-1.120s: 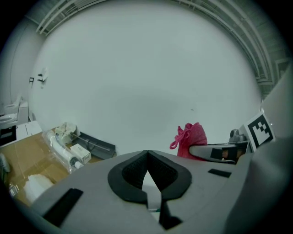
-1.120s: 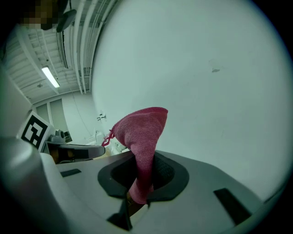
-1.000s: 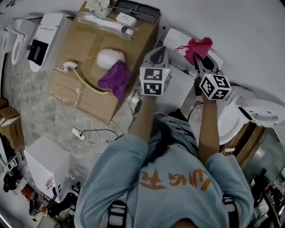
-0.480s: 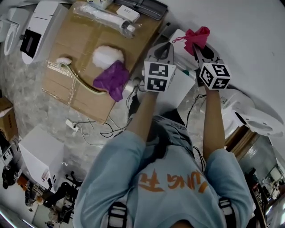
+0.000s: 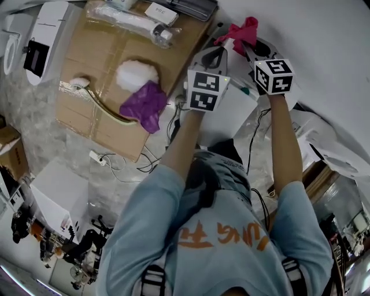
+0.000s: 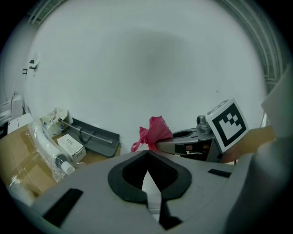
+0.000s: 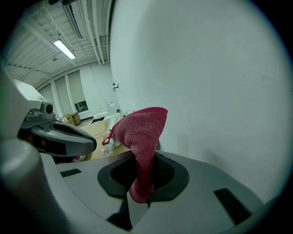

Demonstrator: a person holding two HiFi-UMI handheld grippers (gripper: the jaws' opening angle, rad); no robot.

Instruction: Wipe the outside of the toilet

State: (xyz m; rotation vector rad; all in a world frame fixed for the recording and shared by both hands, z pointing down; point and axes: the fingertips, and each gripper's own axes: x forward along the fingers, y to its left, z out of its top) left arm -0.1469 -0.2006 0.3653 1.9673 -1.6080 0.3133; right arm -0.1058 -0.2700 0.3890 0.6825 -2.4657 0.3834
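Right gripper view: red cloth (image 7: 139, 130) pinched and raised by the wall (image 7: 219, 91)

Pinches the lower end of the cloth between the jaws of the right hand-held gripper (image 7: 139, 160), with the rest bunched up above the tips. Holds the left hand-held gripper (image 6: 147, 157) pressed together on nothing, just beside the right one and about level with it.

Seen from the head view: stands in a light blue shirt (image 5: 214, 243) with both arms stretched forward over the white toilet (image 5: 230, 113). Finds the toilet set against the wall, its flat top under the two hand-held grippers. Carries the cloth above that top and close to the wall; cannot tell whether it touches either.

Shows, left of the toilet, a flat cardboard box (image 5: 98, 52) on the floor. Carries on it:
- a purple cloth (image 5: 145, 104), touching a white fluffy wad (image 5: 136, 74)
- a brush (image 5: 81, 84) with a curved handle
- a plastic-wrapped tube (image 5: 130, 22)
- a small white box (image 5: 159, 11)
- a dark grey tray (image 5: 191, 6) at the far edge

Shows also a white power strip (image 5: 97, 157) with cables on the floor, near the box's closer edge.
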